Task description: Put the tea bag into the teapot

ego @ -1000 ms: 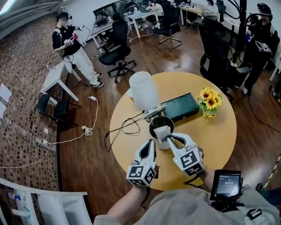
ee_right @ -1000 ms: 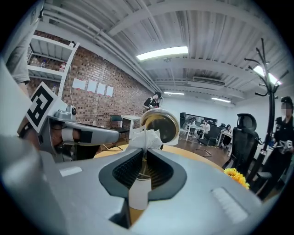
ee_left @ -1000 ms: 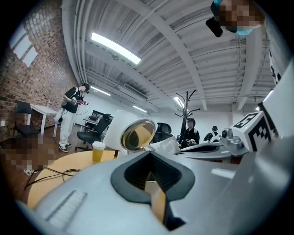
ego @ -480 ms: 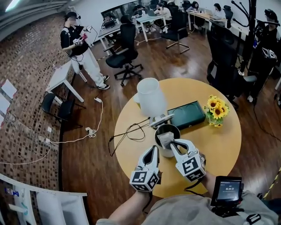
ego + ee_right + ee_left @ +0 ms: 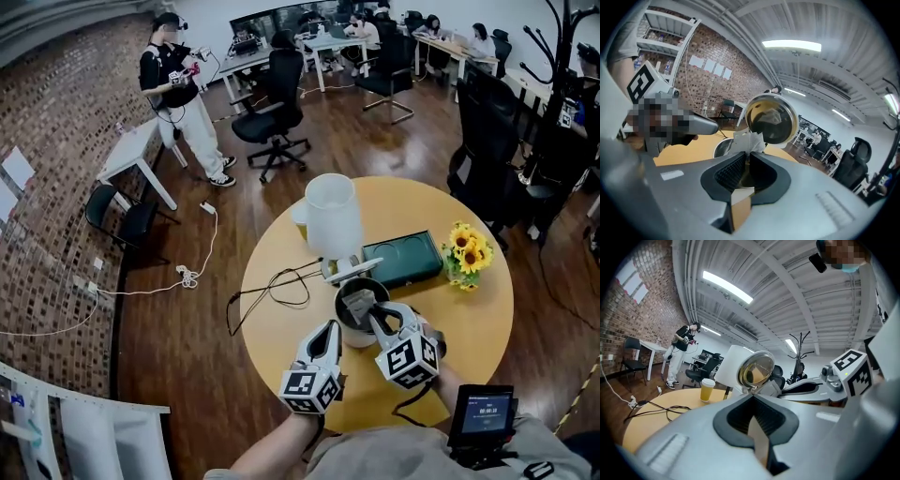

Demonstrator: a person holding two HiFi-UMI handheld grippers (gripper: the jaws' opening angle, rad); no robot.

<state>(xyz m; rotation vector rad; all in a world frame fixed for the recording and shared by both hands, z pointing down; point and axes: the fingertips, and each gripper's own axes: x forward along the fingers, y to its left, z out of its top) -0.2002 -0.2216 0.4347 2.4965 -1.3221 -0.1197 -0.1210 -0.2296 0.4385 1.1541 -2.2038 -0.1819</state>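
- Since 1 s ago: both grippers have sunk toward the table top. The right gripper [image 5: 367, 307] has rolled a little, and the tea bag [image 5: 357, 300] now sits lower at the teapot [image 5: 340, 302] mouth.
- Head view: round yellow table [image 5: 450, 319], teapot near its front edge, lid [image 5: 345, 269] stood open behind it. Right jaws nearly closed, pinching the tea bag over the pot opening. Left gripper [image 5: 329, 326] just beside the pot on its left, clear of the bag. Behind: white jug [image 5: 330, 216], paper cup [image 5: 300, 223], dark tray [image 5: 403, 260], sunflowers [image 5: 466, 251]. Cable [image 5: 272, 286] at left.
- Left gripper view: jaws together, nothing between them. Shiny lid and jug ahead, right gripper w/ bag at right.
- Right gripper view: pads clamped on the tea bag, which sticks out past the tips. Pot rim just behind it, lid's mirrored inside beyond.
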